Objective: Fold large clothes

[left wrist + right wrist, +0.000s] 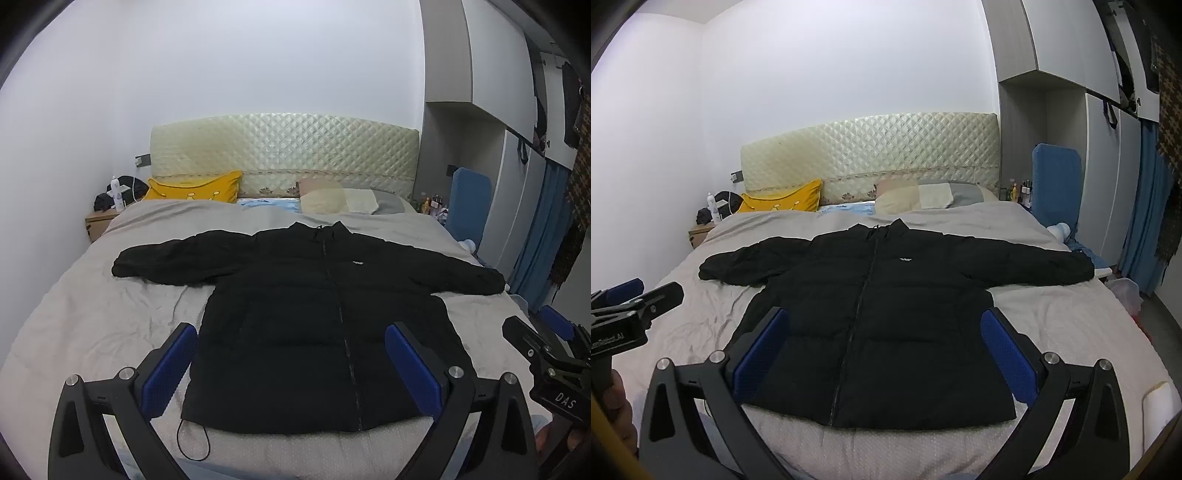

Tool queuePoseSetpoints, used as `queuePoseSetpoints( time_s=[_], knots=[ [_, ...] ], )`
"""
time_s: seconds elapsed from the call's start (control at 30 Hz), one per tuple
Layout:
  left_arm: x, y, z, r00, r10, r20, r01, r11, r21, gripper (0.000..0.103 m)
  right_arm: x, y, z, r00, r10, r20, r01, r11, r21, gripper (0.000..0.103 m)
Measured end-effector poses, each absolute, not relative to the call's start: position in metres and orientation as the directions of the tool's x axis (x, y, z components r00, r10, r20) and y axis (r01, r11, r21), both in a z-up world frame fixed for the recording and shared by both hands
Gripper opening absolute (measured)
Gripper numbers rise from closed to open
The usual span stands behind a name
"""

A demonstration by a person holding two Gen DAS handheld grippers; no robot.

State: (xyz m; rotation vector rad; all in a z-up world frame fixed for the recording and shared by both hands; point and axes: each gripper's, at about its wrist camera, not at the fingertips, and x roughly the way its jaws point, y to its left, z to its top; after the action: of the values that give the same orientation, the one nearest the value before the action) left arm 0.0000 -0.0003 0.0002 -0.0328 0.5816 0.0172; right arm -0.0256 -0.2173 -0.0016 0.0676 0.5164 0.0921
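On the bed (74, 295), a black puffer jacket (314, 314) is laid out flat, front side up and zipped, collar toward the headboard (284, 147) and hem toward the foot end. Both sleeves are stretched straight out to the sides — the left sleeve (162, 264) reaching toward the nightstand side, the right sleeve (1045, 264) toward the wardrobe side. So basically nothing has been folded yet; the spreading-out looks done, and that's about it.

The left gripper (291, 373) is held above the hem area with its fingers (168, 369) spread wide, nothing pinched between them. Same story for the right gripper (886, 363) — blue fingers (1010, 356) wide apart, hovering over the lower body of the jacket, no fabric caught. Neither one appears to be touching the cloth.

A thin drawcord loop (194, 441) is seen poking out from the hem corner on the left side, lying on the sheet.

What's left, as a guess: sleeves to be brought in across the chest, sides folded in, then the body doubled up from the hem. Pretty much the whole fold is still to be done, and the puffy fill will probably need pressing down to stay put.
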Motion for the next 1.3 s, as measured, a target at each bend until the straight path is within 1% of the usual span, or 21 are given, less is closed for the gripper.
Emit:
queuePoseSetpoints(
  time_s=[0.03, 0.33, 0.53, 1.3],
  knots=[
    [0.0, 0.0, 0.0, 0.836, 0.005, -0.549, -0.025, 0.999, -0.029, 0.102, -0.025, -0.217, -0.002, 0.857, 0.107, -0.504, -0.076, 0.994, 0.082, 0.103],
    [-0.005, 0.0, -0.014, 0.833, 0.006, -0.553, -0.032, 0.999, -0.036, 0.102, -0.025, -0.213, -0.004, 0.862, 0.109, -0.494, -0.079, 0.994, 0.081, 0.103],
    [0.004, 0.002, -0.004, 0.825, -0.003, -0.566, -0.019, 0.999, -0.033, 0.102, -0.026, -0.218, -0.007, 0.858, 0.101, -0.503, -0.069, 0.994, 0.081, 0.103],
    [0.009, 0.005, -0.009, 0.806, -0.028, -0.591, -0.012, 0.998, -0.064, 0.102, -0.026, -0.215, -0.009, 0.86, 0.09, -0.502, -0.063, 0.996, 0.07, 0.103]
  ],
)
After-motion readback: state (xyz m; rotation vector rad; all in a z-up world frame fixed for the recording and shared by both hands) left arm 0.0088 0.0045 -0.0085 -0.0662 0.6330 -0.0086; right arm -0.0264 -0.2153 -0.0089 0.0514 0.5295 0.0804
